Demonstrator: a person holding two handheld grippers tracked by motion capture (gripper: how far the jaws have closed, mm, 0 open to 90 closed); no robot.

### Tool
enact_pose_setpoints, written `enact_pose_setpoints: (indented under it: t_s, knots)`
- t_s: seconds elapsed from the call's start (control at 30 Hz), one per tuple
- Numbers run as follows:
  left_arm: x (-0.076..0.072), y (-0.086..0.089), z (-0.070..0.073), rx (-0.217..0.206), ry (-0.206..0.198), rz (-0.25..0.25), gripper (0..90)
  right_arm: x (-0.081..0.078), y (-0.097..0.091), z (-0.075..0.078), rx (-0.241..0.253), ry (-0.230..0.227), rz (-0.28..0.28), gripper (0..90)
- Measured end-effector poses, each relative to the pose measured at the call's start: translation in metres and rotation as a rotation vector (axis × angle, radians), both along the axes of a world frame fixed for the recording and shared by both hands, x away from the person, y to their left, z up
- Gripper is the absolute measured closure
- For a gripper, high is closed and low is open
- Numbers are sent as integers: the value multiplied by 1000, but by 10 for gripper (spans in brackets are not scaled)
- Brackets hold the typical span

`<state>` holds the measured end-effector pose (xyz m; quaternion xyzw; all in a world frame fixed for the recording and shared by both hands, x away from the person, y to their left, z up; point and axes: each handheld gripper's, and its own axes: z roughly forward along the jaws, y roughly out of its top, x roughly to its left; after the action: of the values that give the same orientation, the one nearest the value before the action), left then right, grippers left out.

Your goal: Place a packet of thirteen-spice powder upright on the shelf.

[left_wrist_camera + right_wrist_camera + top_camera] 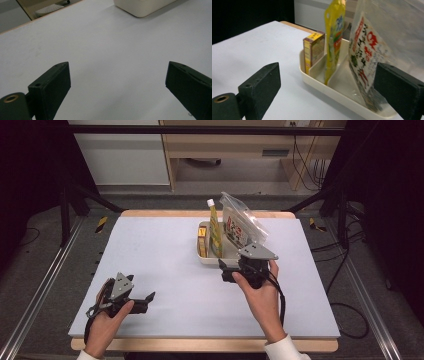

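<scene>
The bag [372, 50], a clear plastic pouch with a red-and-white printed label, leans in the end compartment of the tray [329, 91], tilted against its far side with its top well above the rim. It looks light, thin and crinkly, so it would likely flex and slip under a pinch; the safest hold seems to be the upper edge or a side seam, where the film is doubled, not the slack printed face. Next to it, across a divider, a yellow pouch [333, 37] with a white cap stands upright, also soft and liable to buckle, and in the third slot stands a small box [313, 52], stiff and easy to grip by its flat sides. The tray is cream plastic, shallow, with thin partitions. The right gripper [231, 268] hangs just beside the tray's near edge, jaws spread wide with nothing between them. The left gripper [145, 299] rests well apart on the white table [165, 265], jaws likewise wide and empty.
</scene>
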<state>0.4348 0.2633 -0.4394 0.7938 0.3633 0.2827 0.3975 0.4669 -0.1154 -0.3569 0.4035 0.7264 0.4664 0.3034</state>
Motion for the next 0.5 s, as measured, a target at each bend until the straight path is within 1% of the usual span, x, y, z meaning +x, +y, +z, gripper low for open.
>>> enact_pose_setpoints:
  t_s: [0.1, 0.17, 0.2, 0.27, 0.3, 0.37, 0.5]
  knots:
    - [0, 1, 1, 9, -11, 9, 60, -2, -9, 0, -18, 4, -11, 74]
    - [0, 3, 1, 7, -11, 12, 60, -4, -16, -1, -27, 9, -19, 72]
    - [0, 4, 1, 0, -10, 14, 60, -5, -19, -2, -28, 9, -22, 72]
    - [1, 6, 2, -33, -1, 15, 60, -6, -27, -4, -34, 12, -32, 70]
    - [1, 7, 2, -43, -1, 17, 60, -6, -31, -5, -35, 17, -40, 70]
    - [1, 9, 3, -33, -6, 23, 60, -6, -38, -8, -46, 30, -51, 66]
    - [2, 12, 3, -46, -3, 31, 61, -8, -54, -13, -60, 45, -77, 64]
